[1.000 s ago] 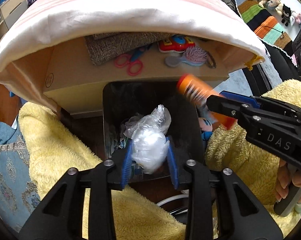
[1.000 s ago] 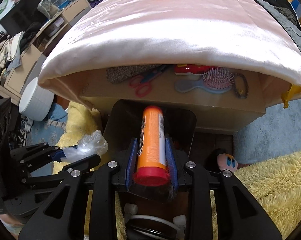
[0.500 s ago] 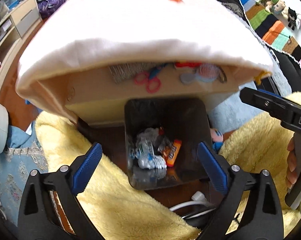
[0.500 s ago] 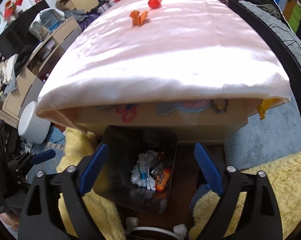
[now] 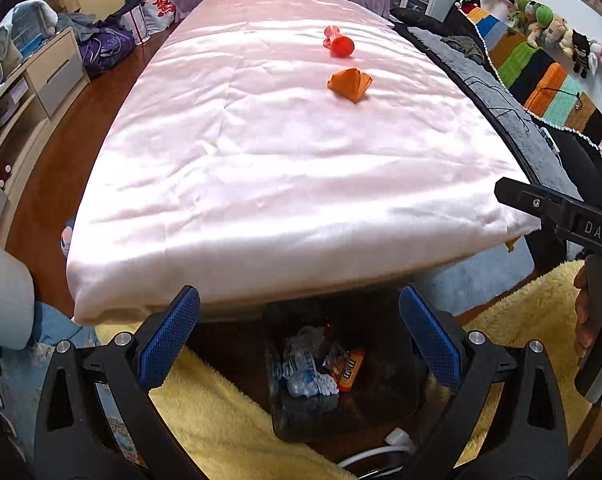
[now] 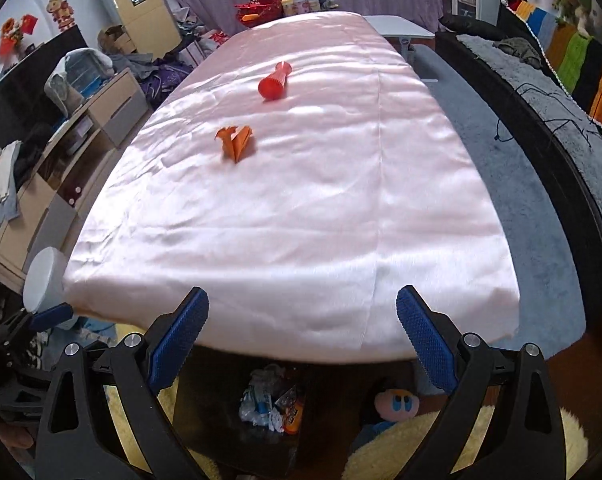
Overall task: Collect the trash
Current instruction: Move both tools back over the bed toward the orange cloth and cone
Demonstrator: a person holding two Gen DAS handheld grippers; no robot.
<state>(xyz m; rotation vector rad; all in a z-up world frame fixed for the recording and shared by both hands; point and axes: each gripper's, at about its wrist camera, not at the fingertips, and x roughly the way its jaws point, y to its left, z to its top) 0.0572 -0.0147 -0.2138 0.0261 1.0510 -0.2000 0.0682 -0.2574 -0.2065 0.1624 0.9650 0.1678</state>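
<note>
Since a second ago both grippers have let go and lifted away from the black bin (image 5: pixel 385 396). In the left wrist view, the left gripper (image 5: pixel 299 340) is hanging with fingers spread and empty; wrappers (image 5: pixel 321 368) are lying in the bin below the pink table (image 5: pixel 261 168)'s near edge. An orange paper scrap (image 5: pixel 349 84) and red tube (image 5: pixel 338 43) are waiting toward the far right edge. Only here is the right hand (image 5: pixel 597 312) showing. In the right wrist view, the right gripper (image 6: pixel 303 344) is likewise spread, empty; only here a plush toy (image 6: pixel 395 402) is peeking beside the bin.

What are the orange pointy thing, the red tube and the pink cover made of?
The orange thing looks like folded paper: sharp creases, matte. The red tube seems to be ribbed plastic, slightly shiny. The pink cover looks like satin-like cloth: soft wrinkles with a sheen.
</note>
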